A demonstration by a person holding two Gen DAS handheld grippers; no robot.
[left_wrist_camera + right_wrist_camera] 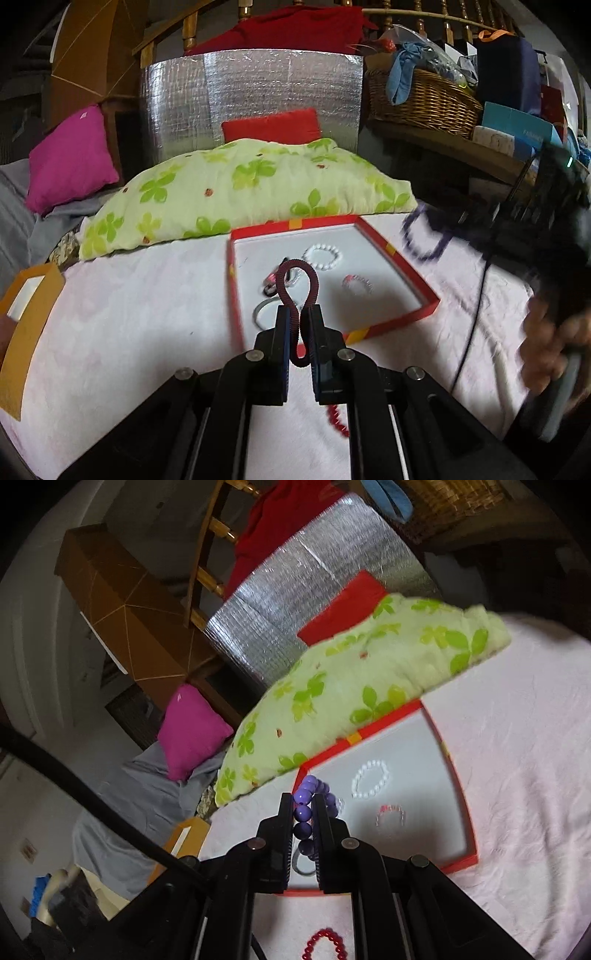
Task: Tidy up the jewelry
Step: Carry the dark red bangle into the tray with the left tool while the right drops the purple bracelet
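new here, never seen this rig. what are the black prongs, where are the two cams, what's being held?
There is no robot arm: a person holds a two-finger gripper in each hand, and a fisheye camera on each one looks forward along its fingers. The black prongs at the bottom of each picture are those fingers.

In the left wrist view, the left gripper is shut on a dark red coiled bracelet. In the right wrist view, the right gripper is shut on a purple bead bracelet.

Both point at a red tray on a pale pink bedspread. In the tray lie a white pearl bracelet, a small red and clear bracelet and a grey ring. A red bead bracelet lies outside it, on the spread.
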